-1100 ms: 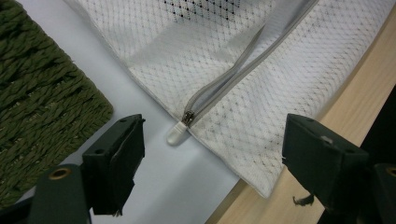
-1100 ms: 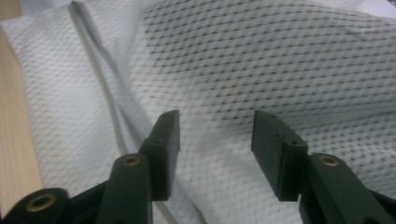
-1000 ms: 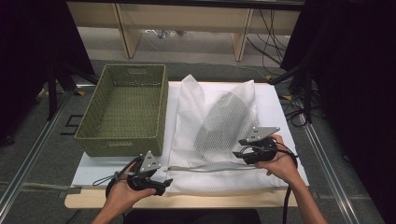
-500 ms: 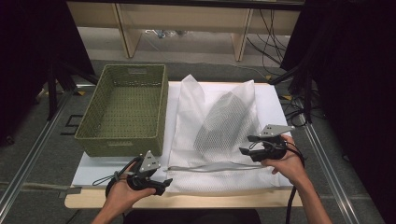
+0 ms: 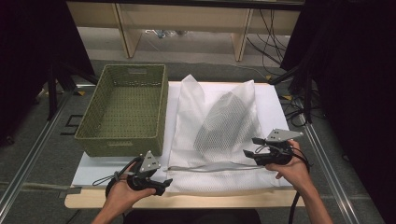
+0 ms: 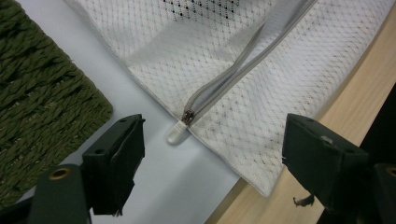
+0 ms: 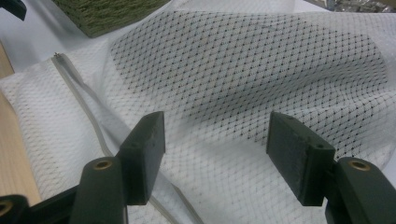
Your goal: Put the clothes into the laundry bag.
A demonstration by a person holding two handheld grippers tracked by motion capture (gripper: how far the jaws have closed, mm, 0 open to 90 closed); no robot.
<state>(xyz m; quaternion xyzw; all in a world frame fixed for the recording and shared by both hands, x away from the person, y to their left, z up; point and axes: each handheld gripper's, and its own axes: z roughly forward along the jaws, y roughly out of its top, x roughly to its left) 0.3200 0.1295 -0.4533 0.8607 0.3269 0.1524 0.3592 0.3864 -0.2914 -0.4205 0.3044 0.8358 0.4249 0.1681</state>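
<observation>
You are holding both tools open and gripping nothing yet. The mesh laundry bag (image 5: 219, 135) is lying flat on the table (image 5: 187, 199), a dark garment (image 5: 224, 119) inside, its zipper (image 6: 243, 70) seemingly closed. The zipper pull (image 6: 177, 133) is sitting just ahead of your left hand-held gripper (image 6: 210, 163), between its jaws. Your right hand-held gripper (image 7: 215, 154) is hovering over the mesh. The wicker basket (image 5: 123, 109) is crowding your left; the table edge is lying close behind.
</observation>
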